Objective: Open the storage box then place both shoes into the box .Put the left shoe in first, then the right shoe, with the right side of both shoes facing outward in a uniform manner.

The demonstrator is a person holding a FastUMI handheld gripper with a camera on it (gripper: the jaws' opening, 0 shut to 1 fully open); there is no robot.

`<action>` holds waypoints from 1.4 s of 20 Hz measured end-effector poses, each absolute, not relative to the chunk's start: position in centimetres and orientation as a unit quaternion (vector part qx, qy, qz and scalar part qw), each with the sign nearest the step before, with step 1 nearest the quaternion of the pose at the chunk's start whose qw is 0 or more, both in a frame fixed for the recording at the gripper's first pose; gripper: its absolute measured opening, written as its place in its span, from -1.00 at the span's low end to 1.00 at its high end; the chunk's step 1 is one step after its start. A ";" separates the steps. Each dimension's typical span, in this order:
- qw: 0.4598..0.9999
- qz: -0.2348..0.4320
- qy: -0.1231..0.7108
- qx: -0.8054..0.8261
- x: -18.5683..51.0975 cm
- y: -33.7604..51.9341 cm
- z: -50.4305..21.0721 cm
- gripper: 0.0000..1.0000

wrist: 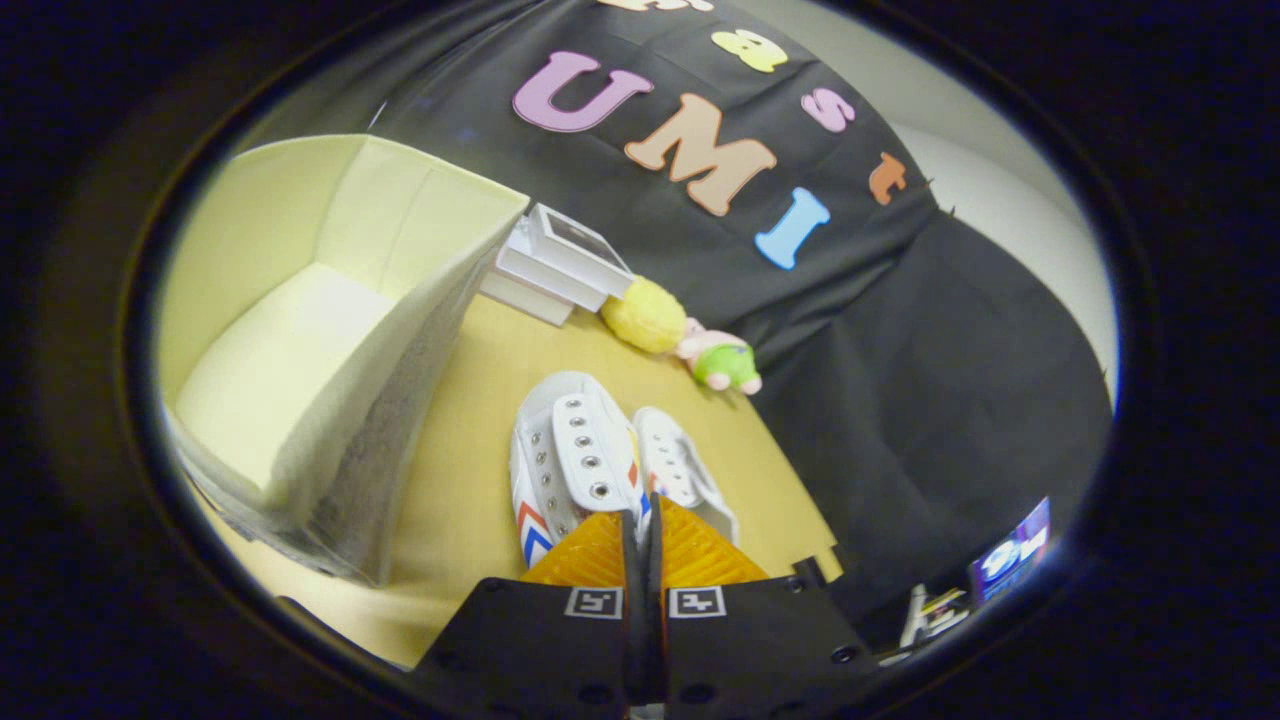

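My gripper has its fingers pressed together on the inner edge of a white shoe with metal eyelets and red and blue chevrons on its side. This shoe looks larger and nearer than the second white shoe, which lies on the tan table just beyond the fingers. To the left of both shoes stands the open storage box, grey outside and pale yellow inside, with nothing in it.
Beyond the shoes, a yellow plush toy and a pink and green plush lie by the black cloth wall. White flat boxes are stacked behind the storage box. The tan table ends to the right of the fingers.
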State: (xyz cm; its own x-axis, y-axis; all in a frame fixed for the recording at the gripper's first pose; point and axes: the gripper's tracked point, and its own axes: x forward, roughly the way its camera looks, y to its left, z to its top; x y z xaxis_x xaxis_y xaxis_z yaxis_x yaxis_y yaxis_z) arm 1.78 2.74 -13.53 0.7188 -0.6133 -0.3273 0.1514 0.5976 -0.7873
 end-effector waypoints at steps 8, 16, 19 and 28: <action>0.823 -0.261 0.208 -0.459 4.7 5.6 -2.5 -0.94; 0.877 -0.152 0.169 -0.423 8.5 19.5 -1.1 -0.94; 0.895 -0.130 0.212 -0.370 9.0 23.1 -3.6 -0.94; 0.897 -0.047 0.348 -0.270 10.0 27.5 -12.6 -0.93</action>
